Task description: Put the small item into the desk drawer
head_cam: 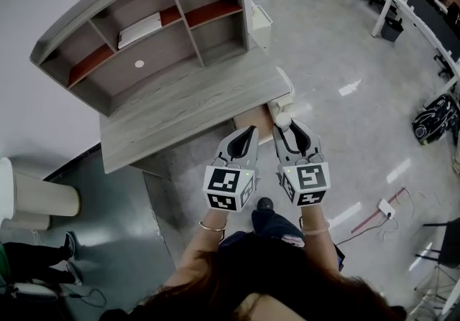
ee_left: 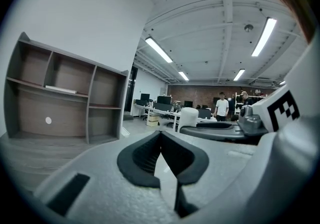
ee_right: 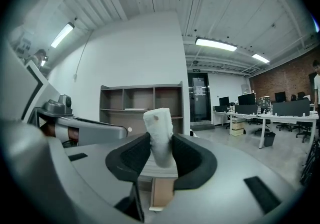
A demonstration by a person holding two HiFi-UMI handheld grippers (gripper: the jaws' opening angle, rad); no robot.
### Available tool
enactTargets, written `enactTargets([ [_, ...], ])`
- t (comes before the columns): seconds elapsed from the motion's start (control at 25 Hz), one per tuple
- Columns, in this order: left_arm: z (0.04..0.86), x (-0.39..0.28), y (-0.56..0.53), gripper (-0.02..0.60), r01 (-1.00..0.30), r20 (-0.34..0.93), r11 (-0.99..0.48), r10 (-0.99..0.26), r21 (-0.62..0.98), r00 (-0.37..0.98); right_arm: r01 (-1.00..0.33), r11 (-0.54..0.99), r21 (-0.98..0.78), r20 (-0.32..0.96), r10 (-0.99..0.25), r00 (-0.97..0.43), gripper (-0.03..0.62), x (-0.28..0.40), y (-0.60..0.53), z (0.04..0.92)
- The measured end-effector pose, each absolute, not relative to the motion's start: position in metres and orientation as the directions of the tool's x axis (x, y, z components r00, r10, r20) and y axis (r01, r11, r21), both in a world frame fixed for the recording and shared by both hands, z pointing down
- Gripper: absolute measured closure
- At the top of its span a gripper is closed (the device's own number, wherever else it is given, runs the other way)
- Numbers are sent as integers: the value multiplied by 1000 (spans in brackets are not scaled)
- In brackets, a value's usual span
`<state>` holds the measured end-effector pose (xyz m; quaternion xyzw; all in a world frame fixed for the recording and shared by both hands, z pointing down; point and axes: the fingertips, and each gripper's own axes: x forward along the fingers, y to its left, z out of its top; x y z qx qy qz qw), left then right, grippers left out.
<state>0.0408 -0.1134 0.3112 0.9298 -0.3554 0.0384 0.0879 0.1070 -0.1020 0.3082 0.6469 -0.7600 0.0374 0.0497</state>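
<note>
Head view: right tool (head_cam: 290, 130) carries small white item (head_cam: 283, 121) near desk (head_cam: 180, 108); drawer (head_cam: 260, 120) looks open, partly hidden.
Left gripper view: left tool (ee_left: 160, 134) closed, empty.
Right gripper view: jaws clamp the item.
Carry step; next, lower into drawer, release.

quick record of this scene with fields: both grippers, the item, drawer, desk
left gripper: jaws together, nothing between them
right gripper: closed on the small white item, which stands upright between the jaws
drawer: appears pulled out under the desk's right end, just ahead of both grippers
desk: grey wood top, shelf unit at its back
flat white object: lies on one shelf
</note>
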Motion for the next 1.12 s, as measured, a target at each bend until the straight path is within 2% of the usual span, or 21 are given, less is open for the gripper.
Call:
enactTargets([
  [0.52, 332, 56, -158, 566, -719, 156, -683, -702, 130, 695, -973, 228, 39, 189, -958, -217, 464, 122, -148, 333],
  [1.12, 364, 49, -196, 566, -681, 188, -724, -657, 109, 730, -959, 252, 129, 263, -941, -212, 464, 106, -193, 369],
])
